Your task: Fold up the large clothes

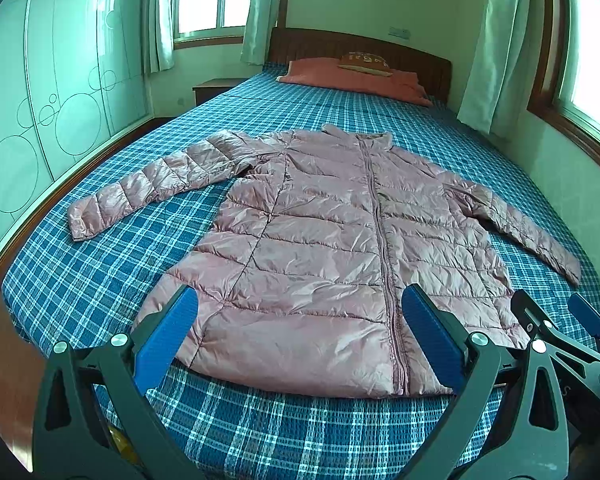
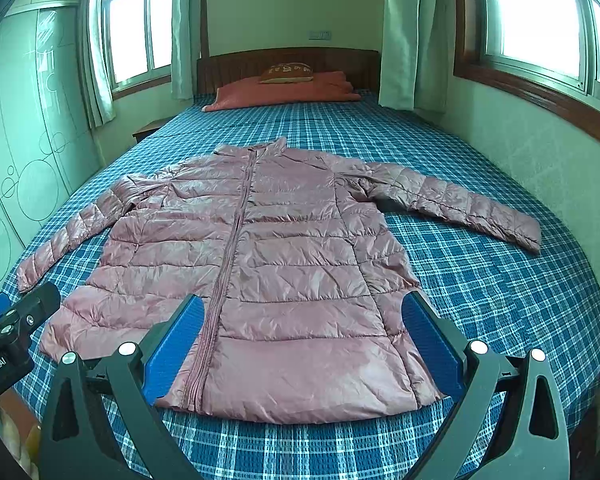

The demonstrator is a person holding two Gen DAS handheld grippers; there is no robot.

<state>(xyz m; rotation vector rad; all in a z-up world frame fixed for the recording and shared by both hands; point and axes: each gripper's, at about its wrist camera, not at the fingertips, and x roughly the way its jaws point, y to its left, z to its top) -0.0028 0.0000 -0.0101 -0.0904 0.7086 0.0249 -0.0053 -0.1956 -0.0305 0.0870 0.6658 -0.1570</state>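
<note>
A pink quilted puffer jacket (image 1: pixel 320 240) (image 2: pixel 268 264) lies flat, zipped and face up on the bed, collar toward the headboard, both sleeves spread out sideways. My left gripper (image 1: pixel 300 328) hovers open above the bottom hem, left of the zip, with nothing between its blue pads (image 1: pixel 168 340). Over the hem to the right of the zip, my right gripper (image 2: pixel 302 332) is open too and holds nothing. In the left wrist view the right gripper (image 1: pixel 556 320) shows at the lower right edge; the left gripper (image 2: pixel 16 320) shows at the lower left of the right wrist view.
The bed has a blue plaid sheet (image 1: pixel 100 272) (image 2: pixel 500 288). An orange folded quilt (image 2: pixel 284 90) with a brown pillow (image 2: pixel 286 72) lies by the wooden headboard (image 2: pixel 288 60). A wardrobe (image 1: pixel 40 100) stands left, a wall with windows (image 2: pixel 540 20) right, a nightstand (image 1: pixel 212 88) at the far left corner.
</note>
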